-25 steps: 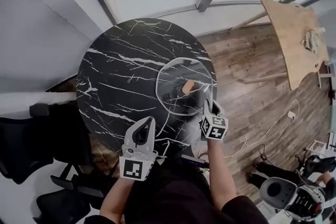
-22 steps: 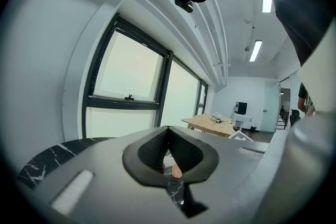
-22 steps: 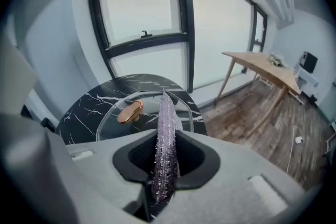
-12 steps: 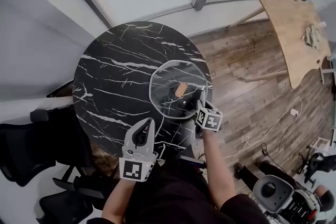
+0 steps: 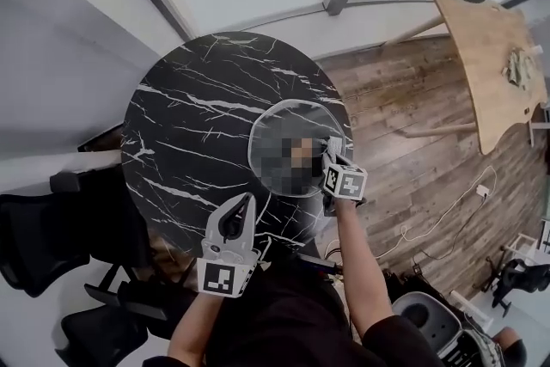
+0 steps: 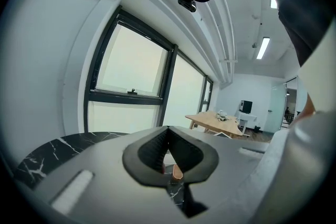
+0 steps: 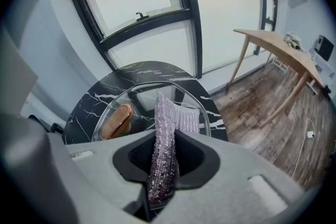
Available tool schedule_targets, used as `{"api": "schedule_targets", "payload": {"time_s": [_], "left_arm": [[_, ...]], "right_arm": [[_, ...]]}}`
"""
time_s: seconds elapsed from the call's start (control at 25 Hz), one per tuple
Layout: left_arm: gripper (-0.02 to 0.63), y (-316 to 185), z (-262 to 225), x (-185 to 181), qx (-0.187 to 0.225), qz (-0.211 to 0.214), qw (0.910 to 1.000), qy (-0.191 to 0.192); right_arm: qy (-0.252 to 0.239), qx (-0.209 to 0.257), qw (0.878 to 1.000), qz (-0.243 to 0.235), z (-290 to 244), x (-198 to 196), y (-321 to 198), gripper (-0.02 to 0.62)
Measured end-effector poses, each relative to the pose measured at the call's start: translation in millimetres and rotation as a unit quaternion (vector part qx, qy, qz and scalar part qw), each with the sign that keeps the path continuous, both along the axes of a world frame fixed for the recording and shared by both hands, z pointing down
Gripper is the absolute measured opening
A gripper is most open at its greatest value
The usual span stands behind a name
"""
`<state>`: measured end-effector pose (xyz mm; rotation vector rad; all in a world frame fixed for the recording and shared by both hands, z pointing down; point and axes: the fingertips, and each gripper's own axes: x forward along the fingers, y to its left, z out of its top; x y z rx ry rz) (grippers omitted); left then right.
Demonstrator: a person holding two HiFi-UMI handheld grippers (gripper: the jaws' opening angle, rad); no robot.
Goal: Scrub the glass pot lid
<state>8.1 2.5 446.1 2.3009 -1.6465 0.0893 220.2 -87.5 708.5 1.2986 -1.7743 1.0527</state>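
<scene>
Jaws pressed together and empty, the left hand-held gripper (image 5: pixel 242 204) hovers above the near edge of the marble bench (image 5: pixel 189 116). To its right the glass pot lid (image 5: pixel 268 123) lies on the bench, and the right hand-held gripper (image 5: pixel 330 154) pinches a glittery scrubbing cloth (image 7: pixel 164 136) over the lid's near rim.

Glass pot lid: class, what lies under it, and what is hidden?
Through the glass pot lid the black marble table shows underneath. The lid's copper handle and the purple scrubber clamped by the right gripper hide the patches behind them.
</scene>
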Motion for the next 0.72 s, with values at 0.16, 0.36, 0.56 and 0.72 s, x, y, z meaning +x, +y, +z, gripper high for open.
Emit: {"api": "schedule_targets", "payload": {"time_s": [0.16, 0.36, 0.56, 0.72], "left_arm": [[0.003, -3.1, 0.6, -3.2, -0.002, -0.010, 0.9999, 0.004], [0.003, -6.7, 4.8, -8.6, -0.006, -0.018, 0.9998, 0.007], [0.003, -10.1, 2.8, -18.1, -0.005, -0.028, 0.9996, 0.007], [0.003, -9.1, 6.2, -29.8, -0.010, -0.037, 0.9993, 0.005]], "right_arm": [[-0.004, -0.003, 1.000, -0.017, 1.7, -3.2, -17.6, 0.074], [-0.011, -0.016, 0.999, -0.035, 4.5, -13.2, -35.4, 0.074], [0.021, -0.013, 0.997, -0.074, 3.5, -23.1, -54.4, 0.074], [0.027, -0.009, 0.995, -0.096, 3.2, -33.2, -62.2, 0.075]]}}
